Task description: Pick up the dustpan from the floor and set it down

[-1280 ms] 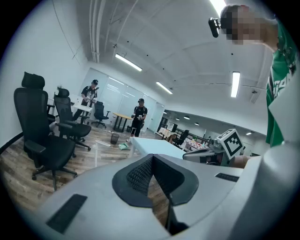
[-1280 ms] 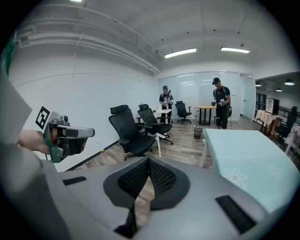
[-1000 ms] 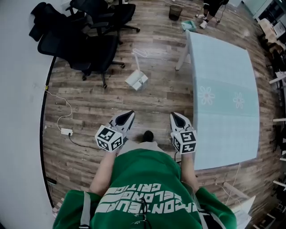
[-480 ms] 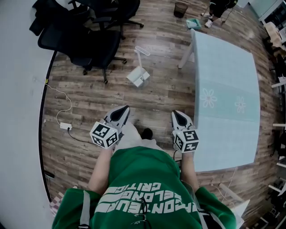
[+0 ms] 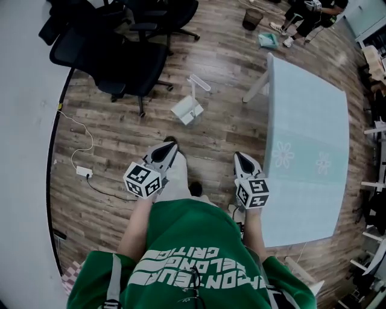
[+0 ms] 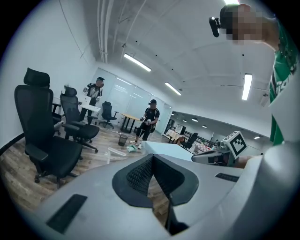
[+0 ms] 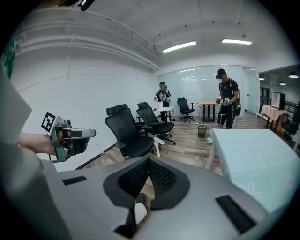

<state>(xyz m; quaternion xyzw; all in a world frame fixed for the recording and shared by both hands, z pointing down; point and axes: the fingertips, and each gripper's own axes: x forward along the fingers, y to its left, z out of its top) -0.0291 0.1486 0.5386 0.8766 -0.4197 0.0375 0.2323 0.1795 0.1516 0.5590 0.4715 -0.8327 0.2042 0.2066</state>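
Observation:
The white dustpan [image 5: 188, 109] lies on the wooden floor ahead of me, its long handle [image 5: 198, 83] sticking up and away. My left gripper [image 5: 170, 145] is held out in front of my body, short of the dustpan, jaws closed together and empty. To the right, my right gripper [image 5: 239, 157] is level with it, also shut with nothing held. In the left gripper view the closed jaws [image 6: 152, 157] point toward the dustpan's handle [image 6: 116, 151] far off on the floor. The right gripper view shows shut jaws [image 7: 149, 160] and my shoe below them.
Black office chairs [image 5: 120, 57] stand at the back left beside the dustpan. A pale table [image 5: 307, 142] with flower prints fills the right side. A power strip [image 5: 83, 171] and its cable lie by the left wall. A wastebasket [image 5: 251, 19] and seated people are at the far end.
I have stepped forward, and both grippers have travelled with me across the floor toward the dustpan. The table has slid right and down in the head view. Both grippers stayed shut.

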